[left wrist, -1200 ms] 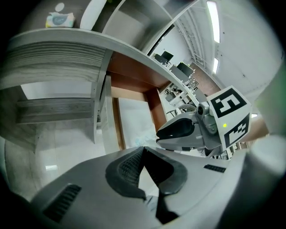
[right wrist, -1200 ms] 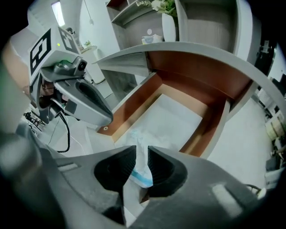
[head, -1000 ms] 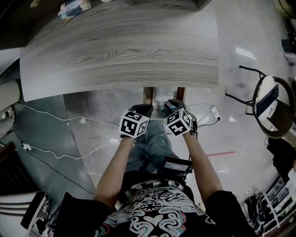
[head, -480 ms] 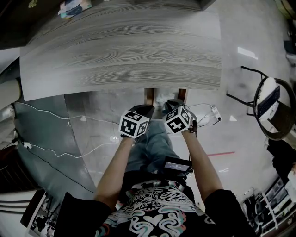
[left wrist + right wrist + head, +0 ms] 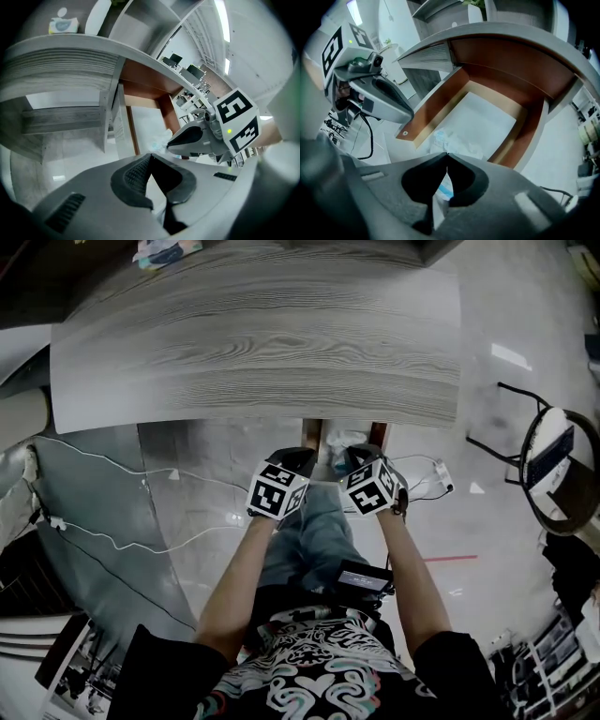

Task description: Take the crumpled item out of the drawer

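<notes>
The drawer (image 5: pixel 310 433) stands pulled out under the grey wood desk (image 5: pixel 253 334); its brown sides and white bottom (image 5: pixel 487 117) show in the right gripper view. A crumpled white and pale blue item (image 5: pixel 457 140) lies in its near part, also seen as a pale lump (image 5: pixel 345 441) from above. My right gripper (image 5: pixel 446 153) is shut just above and short of the item, holding nothing. My left gripper (image 5: pixel 150 154) is shut and empty beside the drawer's left side. Both grippers (image 5: pixel 298 459) (image 5: pixel 360 455) hover at the drawer's front edge, close together.
A tissue box (image 5: pixel 167 251) sits on the desk's far left. White cables (image 5: pixel 141 474) run over the shiny floor at left, and a power strip (image 5: pixel 437 474) lies at right. A black-framed chair (image 5: pixel 553 460) stands at far right. The person's legs are below the drawer.
Both grippers edged slightly forward toward the drawer front and stay shut. The crumpled item shows a bit more between them.
</notes>
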Available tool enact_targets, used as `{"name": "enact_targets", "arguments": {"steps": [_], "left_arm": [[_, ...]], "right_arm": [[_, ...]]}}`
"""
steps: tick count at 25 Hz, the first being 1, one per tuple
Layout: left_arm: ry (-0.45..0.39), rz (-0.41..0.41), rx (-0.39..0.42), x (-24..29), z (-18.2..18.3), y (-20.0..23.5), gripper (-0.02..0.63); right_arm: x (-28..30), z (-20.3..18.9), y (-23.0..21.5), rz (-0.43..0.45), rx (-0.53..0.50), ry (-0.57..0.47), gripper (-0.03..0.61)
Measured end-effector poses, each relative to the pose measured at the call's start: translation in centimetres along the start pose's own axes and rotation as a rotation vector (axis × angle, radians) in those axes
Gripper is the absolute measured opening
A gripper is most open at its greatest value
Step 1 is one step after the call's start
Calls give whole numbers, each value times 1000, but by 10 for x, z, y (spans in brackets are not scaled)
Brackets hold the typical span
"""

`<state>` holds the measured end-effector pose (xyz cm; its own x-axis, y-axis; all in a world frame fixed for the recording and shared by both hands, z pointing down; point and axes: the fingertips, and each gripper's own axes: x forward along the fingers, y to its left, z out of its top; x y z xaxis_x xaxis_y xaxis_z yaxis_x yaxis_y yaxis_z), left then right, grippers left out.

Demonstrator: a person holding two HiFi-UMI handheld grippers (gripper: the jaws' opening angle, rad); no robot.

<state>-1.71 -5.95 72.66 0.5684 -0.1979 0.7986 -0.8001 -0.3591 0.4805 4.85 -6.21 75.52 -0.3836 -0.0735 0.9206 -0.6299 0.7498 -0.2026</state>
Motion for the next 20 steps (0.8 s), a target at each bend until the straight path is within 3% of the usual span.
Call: {"name": "enact_targets", "arguments": {"steps": [12, 20], "left_arm": [[-12, 27, 24, -5, 6, 4, 2], [-47, 26, 22, -14, 21, 0, 2]], "right_arm": [[-13, 7, -2, -18, -1, -39, 12], [-30, 15, -12, -77, 1, -78, 11]]}}
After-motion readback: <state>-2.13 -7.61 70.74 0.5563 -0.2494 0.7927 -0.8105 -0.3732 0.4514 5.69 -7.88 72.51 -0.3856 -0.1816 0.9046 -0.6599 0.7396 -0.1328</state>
